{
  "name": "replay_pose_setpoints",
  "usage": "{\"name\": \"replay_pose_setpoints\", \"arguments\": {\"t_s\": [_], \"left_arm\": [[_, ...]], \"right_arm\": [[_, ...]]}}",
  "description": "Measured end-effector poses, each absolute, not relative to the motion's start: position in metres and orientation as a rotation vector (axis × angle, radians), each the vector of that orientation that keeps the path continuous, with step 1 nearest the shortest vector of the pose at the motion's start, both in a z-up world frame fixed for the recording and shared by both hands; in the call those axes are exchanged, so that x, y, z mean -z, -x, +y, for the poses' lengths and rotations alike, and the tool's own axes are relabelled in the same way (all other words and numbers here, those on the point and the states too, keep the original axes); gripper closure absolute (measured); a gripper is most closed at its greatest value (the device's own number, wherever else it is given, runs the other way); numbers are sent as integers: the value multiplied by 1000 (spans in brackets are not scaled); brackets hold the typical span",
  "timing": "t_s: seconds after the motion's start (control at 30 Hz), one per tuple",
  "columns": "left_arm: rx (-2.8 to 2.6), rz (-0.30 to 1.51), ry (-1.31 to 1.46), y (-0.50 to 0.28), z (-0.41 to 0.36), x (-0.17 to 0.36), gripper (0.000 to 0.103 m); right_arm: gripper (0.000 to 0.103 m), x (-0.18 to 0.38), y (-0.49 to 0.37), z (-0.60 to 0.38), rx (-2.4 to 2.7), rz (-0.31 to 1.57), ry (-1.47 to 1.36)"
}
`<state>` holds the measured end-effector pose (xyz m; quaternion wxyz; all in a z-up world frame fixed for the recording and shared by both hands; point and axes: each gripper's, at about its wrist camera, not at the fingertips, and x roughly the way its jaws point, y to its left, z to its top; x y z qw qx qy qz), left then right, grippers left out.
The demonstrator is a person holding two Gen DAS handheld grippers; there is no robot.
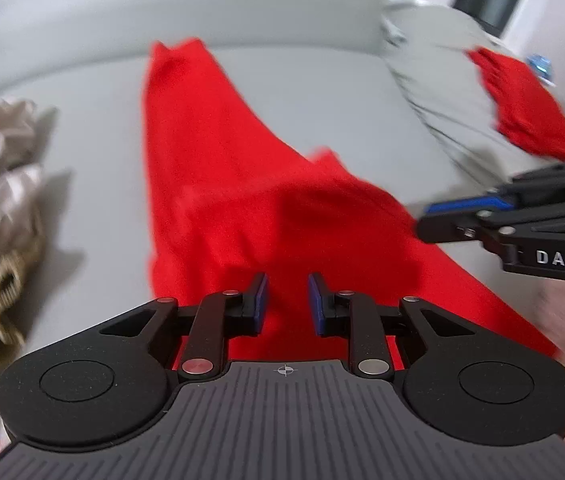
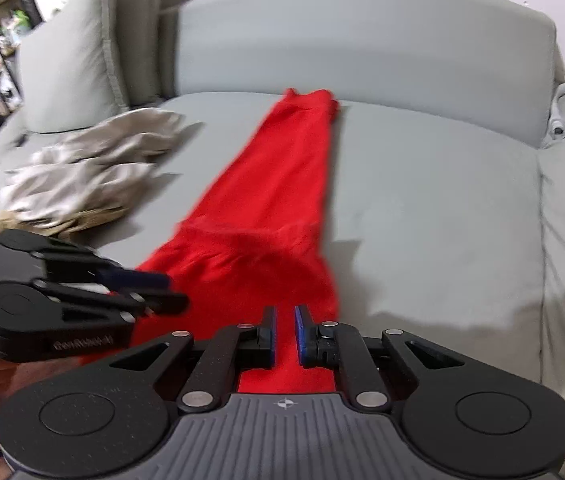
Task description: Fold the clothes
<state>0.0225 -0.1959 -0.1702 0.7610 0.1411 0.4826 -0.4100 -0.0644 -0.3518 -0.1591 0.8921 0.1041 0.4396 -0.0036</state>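
Left gripper [image 1: 287, 304]: blue-padded fingers [image 1: 260, 300] narrowly parted above the near end of the red garment [image 1: 218, 184], with a gap visible between the pads; whether any cloth is pinched cannot be told. Right gripper [image 2: 284, 334]: fingers [image 2: 301, 332] almost closed, a thin slot between them over the same near end; grip likewise undecidable. The red garment lies as a long narrow strip on the grey sofa seat [image 2: 422, 200], running from the front edge toward the backrest [image 2: 362, 40], its near part bunched and wider. The fabric appears to be a soft, light knit, matte, limp and prone to sagging; best taken at the near corners or hem, one per side. A crumpled beige garment [image 2: 90, 168] lies toward the seat's left end; a second red piece [image 1: 522, 100] rests on a grey cushion [image 1: 442, 80] at the right.
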Motion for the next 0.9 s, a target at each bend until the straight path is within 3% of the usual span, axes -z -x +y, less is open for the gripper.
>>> {"name": "replay_pose_setpoints", "arguments": {"t_s": [0.17, 0.33, 0.57, 0.63, 0.9], "left_arm": [[856, 1107, -451, 1, -203, 179, 77], [841, 1076, -425, 1, -201, 161, 77], [769, 929, -290, -31, -193, 138, 62], [728, 901, -246, -49, -196, 137, 60], [700, 890, -126, -114, -221, 149, 60]], "right_arm": [[91, 187, 83, -335, 23, 1054, -108], [89, 173, 81, -333, 54, 1010, -103], [83, 137, 58, -339, 70, 891, -124], [78, 135, 44, -339, 85, 880, -113], [73, 144, -35, -372, 166, 833, -277]]}}
